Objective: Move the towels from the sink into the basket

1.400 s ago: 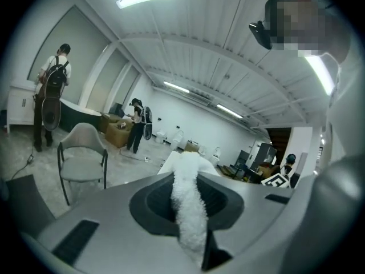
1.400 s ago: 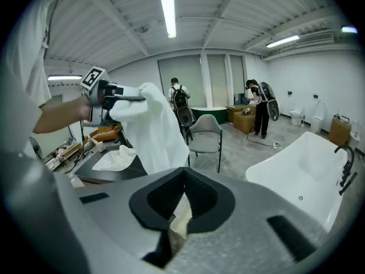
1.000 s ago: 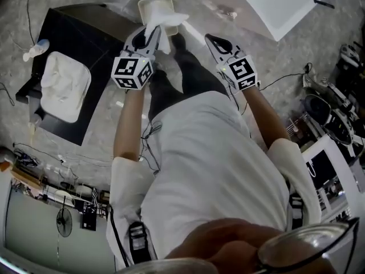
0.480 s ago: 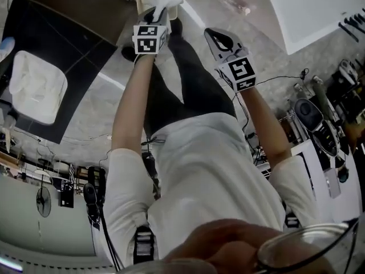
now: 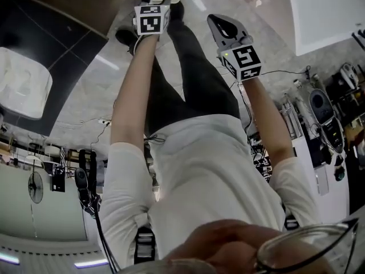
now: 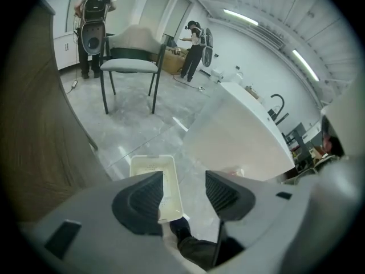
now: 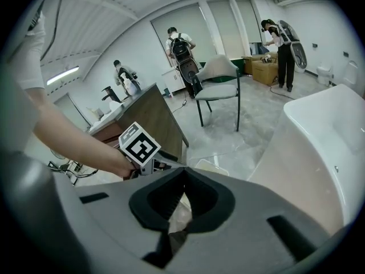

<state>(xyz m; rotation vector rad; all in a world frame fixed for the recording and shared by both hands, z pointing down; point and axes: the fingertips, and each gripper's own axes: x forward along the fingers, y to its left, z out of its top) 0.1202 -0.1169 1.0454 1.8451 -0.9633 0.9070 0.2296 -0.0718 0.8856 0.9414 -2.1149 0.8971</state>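
Now that the towel has left the pads, it can no longer be picked out as a separate thing. A second ago it hung bunched in the left hand-held gripper (image 6: 183,181); at this moment nothing white sits between those jaws. The left gripper view looks down past them onto the basket (image 6: 151,165), white inside and standing on the floor (image 5: 97,90), with the person's dark shoe (image 6: 181,230) just beside its near end.

Judgement: the towel has dropped into the basket, where white cloth on white plastic cannot be told apart.

- Left hand-held gripper: jaws have just been opening and stand roughly half apart, holding nothing. It hangs directly above the basket, pointing steeply down.
- Right hand-held gripper (image 7: 182,176): tips together, nothing clamped. A pale patch seen through the gap lies beyond the jaws, not in them. It idles beside the left one, lower than a second ago.
- Sink (image 5: 47,87): well apart at the left edge of the head view, set in the dark surface (image 5: 63,44). Its contents look pale and creased, so probably more towels remain, though I cannot count them.

Meaning for the task: one transfer looks finished. The next move would be back to the sink with open jaws.
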